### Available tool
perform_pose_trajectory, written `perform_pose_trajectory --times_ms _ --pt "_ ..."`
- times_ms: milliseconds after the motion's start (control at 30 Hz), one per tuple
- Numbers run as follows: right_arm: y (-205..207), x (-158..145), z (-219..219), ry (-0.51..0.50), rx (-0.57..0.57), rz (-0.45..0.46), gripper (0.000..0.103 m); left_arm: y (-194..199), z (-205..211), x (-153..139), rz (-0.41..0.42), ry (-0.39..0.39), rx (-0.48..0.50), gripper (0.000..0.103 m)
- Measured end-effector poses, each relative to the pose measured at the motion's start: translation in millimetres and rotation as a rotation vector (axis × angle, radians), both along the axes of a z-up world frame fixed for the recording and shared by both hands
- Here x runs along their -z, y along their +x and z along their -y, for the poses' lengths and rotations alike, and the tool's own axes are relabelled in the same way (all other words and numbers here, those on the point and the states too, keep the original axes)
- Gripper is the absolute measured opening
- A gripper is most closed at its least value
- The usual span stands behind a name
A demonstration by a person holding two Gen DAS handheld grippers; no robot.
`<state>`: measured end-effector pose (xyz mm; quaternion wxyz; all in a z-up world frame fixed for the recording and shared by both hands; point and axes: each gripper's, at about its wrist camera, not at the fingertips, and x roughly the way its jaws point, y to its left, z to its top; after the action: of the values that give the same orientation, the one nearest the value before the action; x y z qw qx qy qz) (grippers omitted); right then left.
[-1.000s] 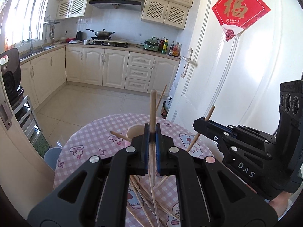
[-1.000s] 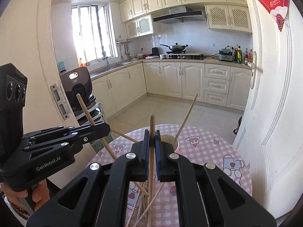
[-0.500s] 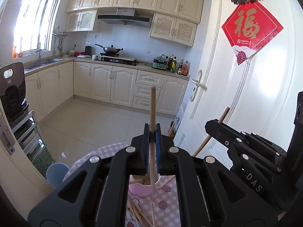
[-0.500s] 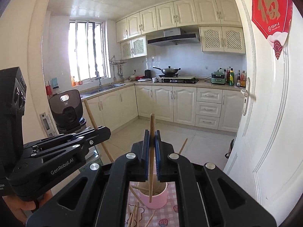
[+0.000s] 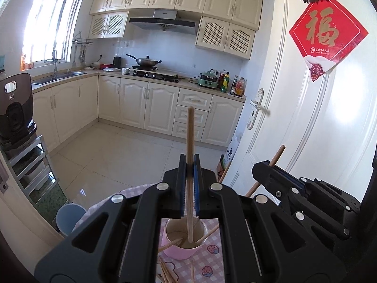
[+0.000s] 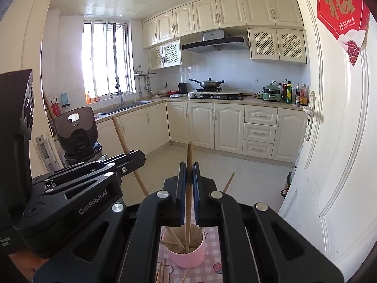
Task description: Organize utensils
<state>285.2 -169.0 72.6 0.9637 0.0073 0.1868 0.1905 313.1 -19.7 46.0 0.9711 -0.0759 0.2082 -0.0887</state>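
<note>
Chopsticks everywhere: each gripper clamps one upright stick, lower ends dipping into the pink cup [image 5: 183, 247]. Left gripper [image 5: 189, 184] jaws pinch a chopstick [image 5: 190, 136]; right gripper [image 6: 188, 184] jaws pinch another [image 6: 189, 158]. Loose sticks [image 5: 169, 273] lie on the worktop [image 5: 207, 268] beside the cup.

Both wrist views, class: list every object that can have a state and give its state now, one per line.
left gripper: shut on a chopstick, lower end inside the cup
right gripper: shut on a chopstick, tip down in the cup
pink cup: upright, holding several chopsticks
loose chopsticks: lying on the tablecloth beside the cup
white door: swung open
wok: on the stove
</note>
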Motion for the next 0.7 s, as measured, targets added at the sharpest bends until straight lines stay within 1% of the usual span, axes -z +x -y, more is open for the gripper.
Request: perform_pose_trajectory --times_ms 267,367,600,700 --pt "1 19 3 0.003 -0.001 -0.045 0.004 -4 7 24 -0.044 0.044 0.026 0.006" --pt "1 27 4 0.003 -0.001 -0.063 0.004 -5 8 32 -0.061 0.05 0.034 0.006" --pt "3 52 3 -0.016 0.002 -0.127 0.004 -11 14 48 -0.097 0.09 0.041 0.006" --pt "4 61 4 -0.008 0.009 -0.152 0.004 -11 14 56 -0.13 0.089 0.047 0.006"
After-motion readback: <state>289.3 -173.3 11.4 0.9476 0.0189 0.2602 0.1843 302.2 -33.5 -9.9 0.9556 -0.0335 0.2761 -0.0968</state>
